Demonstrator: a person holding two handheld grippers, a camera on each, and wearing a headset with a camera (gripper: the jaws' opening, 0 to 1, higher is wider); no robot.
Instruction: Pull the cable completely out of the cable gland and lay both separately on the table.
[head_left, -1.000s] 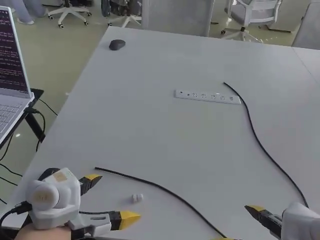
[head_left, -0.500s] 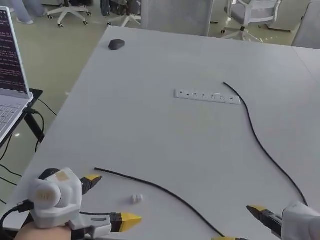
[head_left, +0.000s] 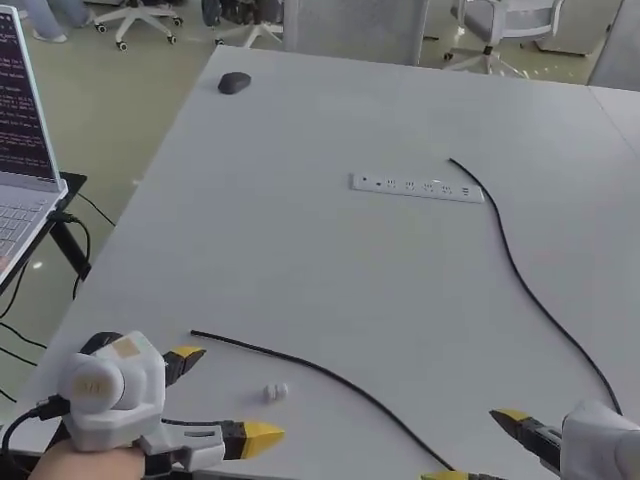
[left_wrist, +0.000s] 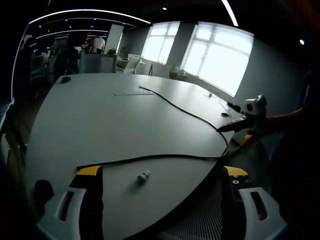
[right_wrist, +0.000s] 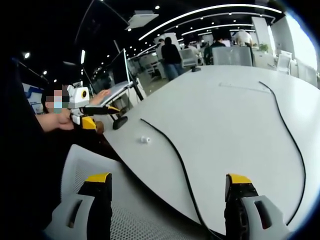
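Observation:
A small white cable gland (head_left: 274, 392) lies alone on the white table (head_left: 300, 250), near its front edge. The long black cable (head_left: 330, 375) lies apart from it, running from a free end at the left toward the right, then curving back up the table. My left gripper (head_left: 225, 393) stands open just left of the gland, holding nothing. The left gripper view has the gland (left_wrist: 143, 177) and cable (left_wrist: 150, 157) ahead of the open left gripper (left_wrist: 162, 172). My right gripper (head_left: 475, 447) is open at the front right, over the table edge. Its own view shows the right gripper (right_wrist: 168, 178), the cable (right_wrist: 175, 150) and the gland (right_wrist: 145, 139).
A white power strip (head_left: 416, 188) lies mid-table, close to the cable's far end. A dark mouse (head_left: 234, 85) sits at the far left corner. A laptop (head_left: 20, 150) stands on a side stand to the left, and office chairs stand beyond the table.

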